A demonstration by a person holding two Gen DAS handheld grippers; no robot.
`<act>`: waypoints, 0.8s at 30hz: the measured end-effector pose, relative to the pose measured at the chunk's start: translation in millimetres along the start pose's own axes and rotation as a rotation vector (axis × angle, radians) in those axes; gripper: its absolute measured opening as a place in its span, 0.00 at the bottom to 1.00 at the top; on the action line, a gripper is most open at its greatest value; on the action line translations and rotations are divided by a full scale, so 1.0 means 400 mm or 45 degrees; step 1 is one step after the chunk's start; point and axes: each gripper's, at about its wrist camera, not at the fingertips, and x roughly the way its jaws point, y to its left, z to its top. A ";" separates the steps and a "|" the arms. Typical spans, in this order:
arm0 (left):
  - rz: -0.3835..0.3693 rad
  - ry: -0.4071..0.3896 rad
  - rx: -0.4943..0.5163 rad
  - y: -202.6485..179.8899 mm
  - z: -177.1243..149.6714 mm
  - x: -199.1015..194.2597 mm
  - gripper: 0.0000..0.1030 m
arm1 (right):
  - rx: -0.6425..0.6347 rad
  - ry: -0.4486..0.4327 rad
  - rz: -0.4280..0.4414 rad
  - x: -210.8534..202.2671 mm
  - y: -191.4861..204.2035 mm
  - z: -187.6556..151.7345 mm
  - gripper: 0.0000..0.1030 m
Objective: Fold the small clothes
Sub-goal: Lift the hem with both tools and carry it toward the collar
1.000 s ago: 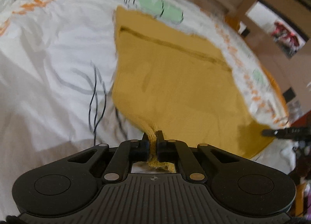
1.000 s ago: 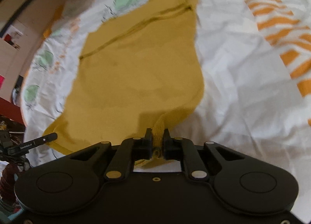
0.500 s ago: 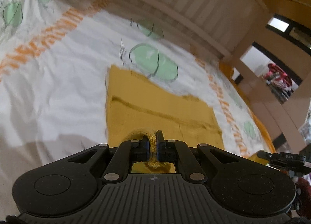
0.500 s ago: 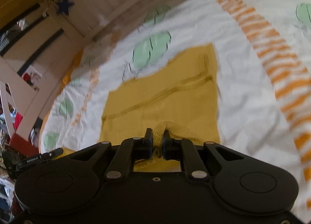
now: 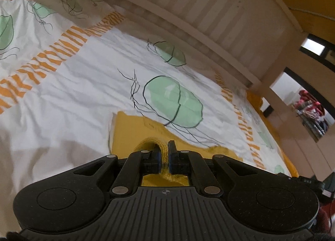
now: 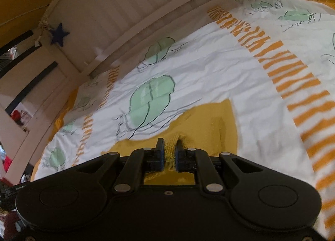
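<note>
A mustard-yellow knit garment [image 5: 129,132] lies on the white printed bed sheet [image 5: 83,94]. My left gripper [image 5: 163,146] is shut on a bunched edge of it, low over the sheet. My right gripper [image 6: 170,146] is shut on another bunched edge of the same garment [image 6: 211,123]. Only the garment's far strip shows past each gripper; the rest is hidden beneath them.
The sheet [image 6: 209,69] has green leaf prints and orange stripes. A white slatted bed rail [image 5: 209,17] runs along the far side, also in the right wrist view [image 6: 125,10], with a blue star [image 6: 59,33] hanging on it. Wooden furniture [image 5: 297,128] stands beyond the bed.
Both grippers have carried the held edges forward over the garment toward its far edge and tilted up; much less of the garment shows ahead of them now, and the bed rail has come into view.
</note>
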 end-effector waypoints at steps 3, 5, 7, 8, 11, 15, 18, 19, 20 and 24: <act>0.026 0.007 -0.010 0.017 0.022 0.058 0.05 | 0.017 0.003 -0.020 0.061 -0.022 0.021 0.16; 0.039 0.011 -0.025 0.029 0.036 0.097 0.05 | 0.031 0.006 -0.031 0.100 -0.036 0.031 0.16; 0.057 0.019 -0.028 0.041 0.047 0.134 0.05 | 0.037 0.009 -0.047 0.139 -0.046 0.041 0.16; 0.068 0.023 -0.027 0.046 0.052 0.154 0.05 | 0.039 0.012 -0.052 0.158 -0.051 0.046 0.16; 0.109 0.043 -0.021 0.065 0.063 0.210 0.05 | 0.039 0.020 -0.090 0.207 -0.061 0.060 0.16; 0.155 0.056 -0.040 0.095 0.070 0.267 0.05 | 0.063 0.036 -0.124 0.261 -0.084 0.071 0.16; 0.177 0.064 -0.068 0.117 0.072 0.300 0.05 | 0.071 0.049 -0.138 0.297 -0.094 0.075 0.16; 0.182 0.070 -0.075 0.123 0.073 0.310 0.05 | 0.072 0.055 -0.148 0.308 -0.097 0.075 0.16; 0.188 0.074 -0.080 0.128 0.074 0.318 0.06 | 0.071 0.058 -0.154 0.315 -0.098 0.075 0.16; 0.217 0.077 -0.109 0.148 0.081 0.346 0.08 | 0.088 0.059 -0.162 0.342 -0.105 0.080 0.19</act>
